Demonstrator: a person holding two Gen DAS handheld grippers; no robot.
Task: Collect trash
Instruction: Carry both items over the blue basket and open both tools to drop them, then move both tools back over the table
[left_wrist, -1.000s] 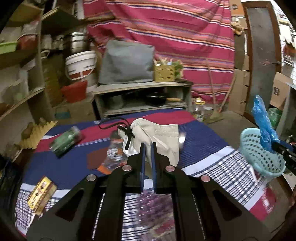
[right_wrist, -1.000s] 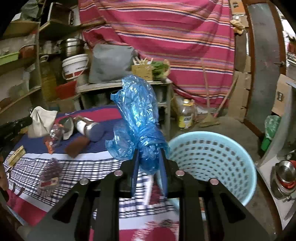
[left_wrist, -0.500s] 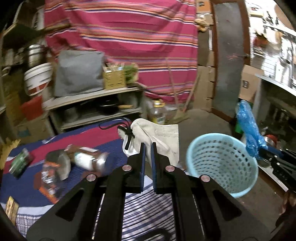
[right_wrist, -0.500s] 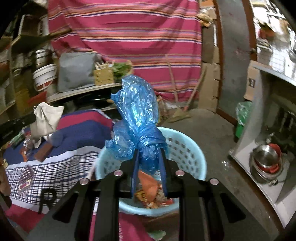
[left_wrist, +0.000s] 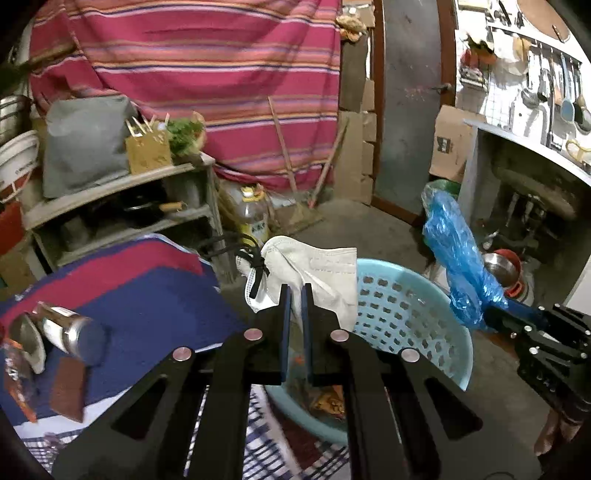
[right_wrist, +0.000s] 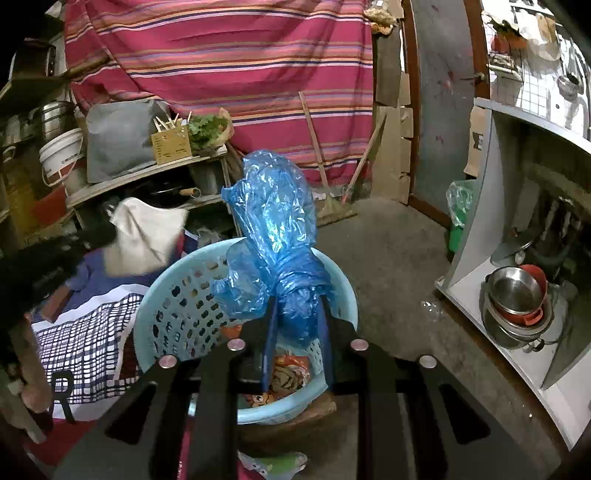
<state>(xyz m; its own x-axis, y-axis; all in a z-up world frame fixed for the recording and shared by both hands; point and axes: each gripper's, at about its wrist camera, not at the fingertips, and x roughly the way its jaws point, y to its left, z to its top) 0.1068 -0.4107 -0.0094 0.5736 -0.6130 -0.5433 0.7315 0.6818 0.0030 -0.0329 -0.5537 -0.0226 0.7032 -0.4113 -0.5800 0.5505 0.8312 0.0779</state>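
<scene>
- Now both grippers sit over the light blue basket, a perforated plastic tub standing beside the cloth-covered table.
- Left gripper: its jaws are nearly closed, pinching a crumpled white face mask with black ear loops; the mask stands up from the jaws above the basket's near rim.
- Right gripper: its jaws are clamped on the twisted neck of a blue plastic bag, narrow gap filled by the plastic; the bag billows upward above the basket's opening.
- In the left wrist view the right gripper reaches in from the right with the same blue bag just beyond the basket's far rim.
- Inside the basket lie colourful wrappers, orange and printed.
- On the table to the left rest a tipped metal can, a brown flat piece and an orange wrapper, well apart from the basket.
- Behind, a striped red cloth hangs over the wall, and steel bowls sit in a low shelf at right.
</scene>
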